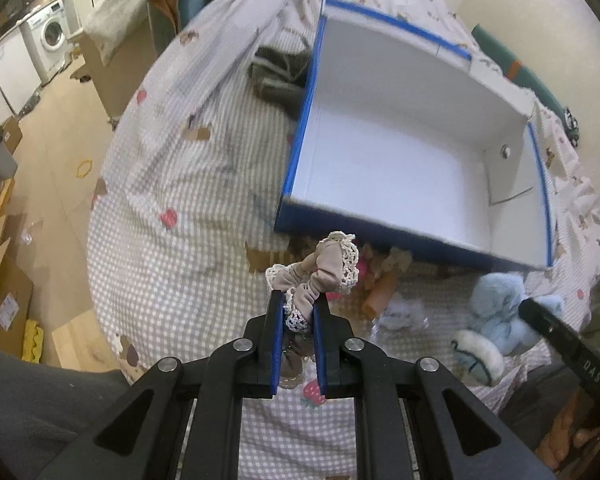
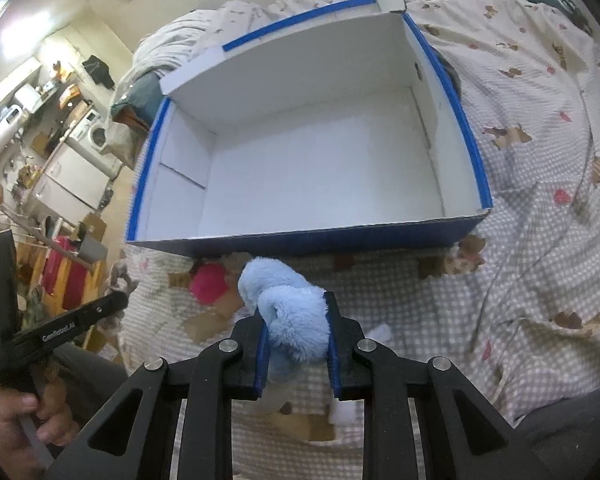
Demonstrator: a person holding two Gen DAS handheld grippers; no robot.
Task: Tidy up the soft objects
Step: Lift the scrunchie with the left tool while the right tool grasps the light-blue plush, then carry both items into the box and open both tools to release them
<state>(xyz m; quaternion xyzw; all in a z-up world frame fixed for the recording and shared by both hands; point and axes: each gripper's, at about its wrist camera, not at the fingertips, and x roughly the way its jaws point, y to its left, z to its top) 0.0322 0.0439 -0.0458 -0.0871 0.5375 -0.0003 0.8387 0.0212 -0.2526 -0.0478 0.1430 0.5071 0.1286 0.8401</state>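
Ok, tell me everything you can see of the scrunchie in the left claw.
The scrunchie is a gathered ring of beige fabric edged with cream crochet lace, soft and crumpled. The left claw is shut on its lower part, blue pads pressing both sides; the upper loop sticks out past the fingertips, a darker part hangs behind them. It is held above the checked bedspread, just short of the blue box, not touching it.
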